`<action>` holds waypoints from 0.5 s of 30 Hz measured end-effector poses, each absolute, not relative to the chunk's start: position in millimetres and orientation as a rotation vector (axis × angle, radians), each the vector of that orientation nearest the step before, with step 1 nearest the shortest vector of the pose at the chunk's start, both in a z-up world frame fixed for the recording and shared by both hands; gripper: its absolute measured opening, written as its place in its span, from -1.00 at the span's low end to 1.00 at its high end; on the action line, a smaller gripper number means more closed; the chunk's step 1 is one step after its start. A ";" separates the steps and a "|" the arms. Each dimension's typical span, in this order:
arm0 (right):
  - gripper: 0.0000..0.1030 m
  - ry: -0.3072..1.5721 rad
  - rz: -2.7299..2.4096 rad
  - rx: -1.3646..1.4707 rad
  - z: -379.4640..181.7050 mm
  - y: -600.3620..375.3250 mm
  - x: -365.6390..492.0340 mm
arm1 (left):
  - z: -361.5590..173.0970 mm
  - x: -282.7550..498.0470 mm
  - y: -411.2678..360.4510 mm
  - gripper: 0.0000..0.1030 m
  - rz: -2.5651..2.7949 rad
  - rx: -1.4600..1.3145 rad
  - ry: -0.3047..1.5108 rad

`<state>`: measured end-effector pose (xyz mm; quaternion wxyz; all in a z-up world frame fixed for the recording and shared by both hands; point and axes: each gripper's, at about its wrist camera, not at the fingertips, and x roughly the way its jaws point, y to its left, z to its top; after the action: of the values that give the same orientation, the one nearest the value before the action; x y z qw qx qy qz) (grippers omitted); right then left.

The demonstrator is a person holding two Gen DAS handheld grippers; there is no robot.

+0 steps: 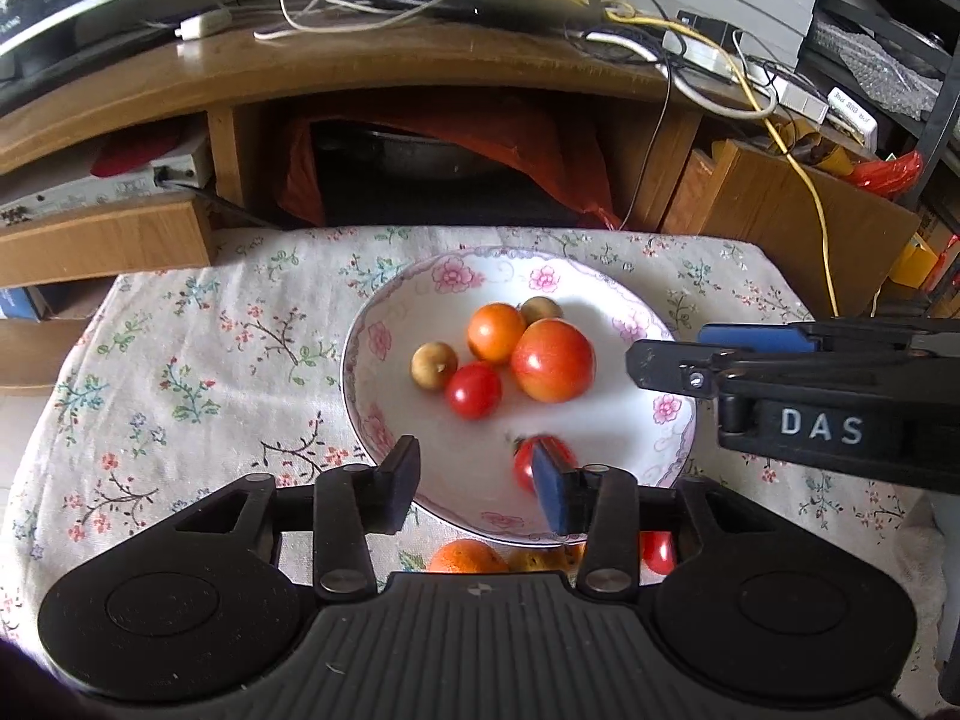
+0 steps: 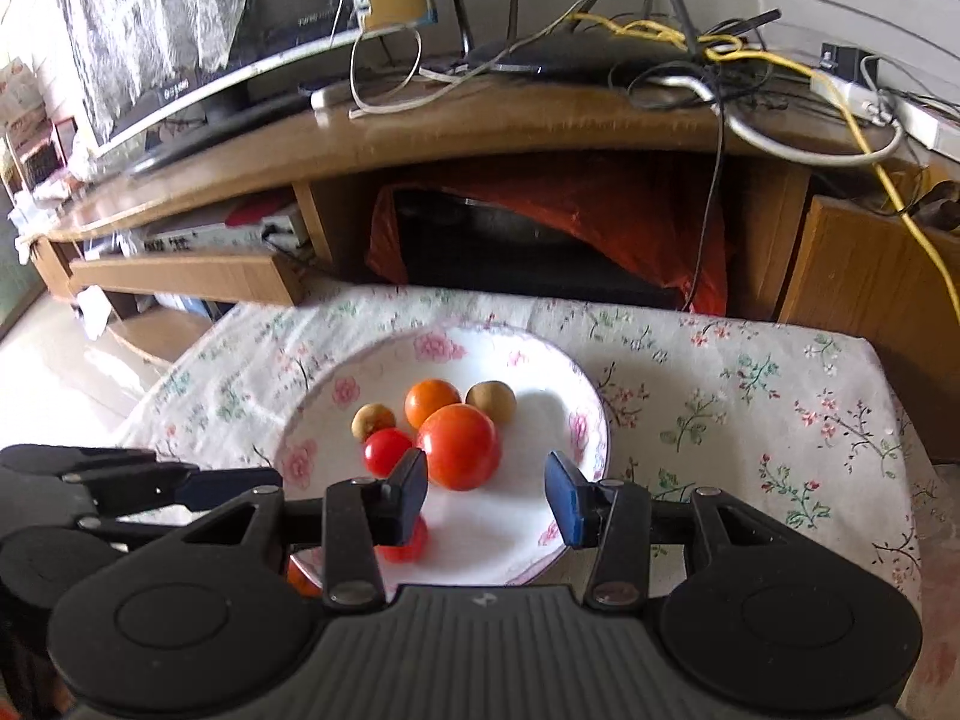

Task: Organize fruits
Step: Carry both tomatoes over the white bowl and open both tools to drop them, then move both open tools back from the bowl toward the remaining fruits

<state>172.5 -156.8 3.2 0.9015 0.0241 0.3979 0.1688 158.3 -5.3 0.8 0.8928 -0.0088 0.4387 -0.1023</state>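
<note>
A white flowered plate (image 1: 600, 426) (image 2: 540, 414) holds a large red-orange tomato (image 1: 553, 360) (image 2: 459, 447), an orange fruit (image 1: 495, 333) (image 2: 432, 402), a cherry tomato (image 1: 473, 390) (image 2: 387, 450) and two brown longans (image 1: 433, 365) (image 2: 491, 401). My left gripper (image 1: 477, 483) is open over the plate's near rim. A blurred small red tomato (image 1: 523, 462) (image 2: 411, 540) lies loose on the plate beside its blue pad. My right gripper (image 2: 486, 495) hangs open above the plate with nothing between its fingers; in the left wrist view it (image 1: 672, 351) reaches in from the right.
The plate sits on a floral cloth (image 1: 180, 372) over a low table. Near its front rim lie an orange fruit (image 1: 468, 558), a yellowish fruit (image 1: 540, 561) and a red tomato (image 1: 657, 552). A wooden TV stand (image 1: 420, 66) with cables stands close behind.
</note>
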 end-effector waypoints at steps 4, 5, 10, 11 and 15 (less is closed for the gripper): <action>-0.15 0.812 0.339 0.051 10.9 -158.4 165.5 | 6.9 152.7 -5.8 0.00 -0.208 0.004 0.887; -0.15 0.811 0.337 0.051 11.8 -158.8 163.5 | 7.6 151.0 -5.5 0.01 -0.207 0.006 0.885; -0.16 0.816 0.329 0.041 15.2 -160.9 150.0 | 9.1 140.2 -4.6 0.05 -0.204 0.016 0.892; -0.15 0.818 0.329 0.037 15.5 -160.8 146.7 | 9.5 137.8 -4.5 0.06 -0.203 0.020 0.892; -0.15 0.835 0.322 0.037 13.1 -161.7 133.7 | 12.1 128.4 -4.9 0.11 -0.209 0.021 0.893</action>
<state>133.7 -161.7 13.1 0.9014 0.0178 0.4036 0.1557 128.4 -4.9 12.1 0.8966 0.0104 0.4311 -0.1011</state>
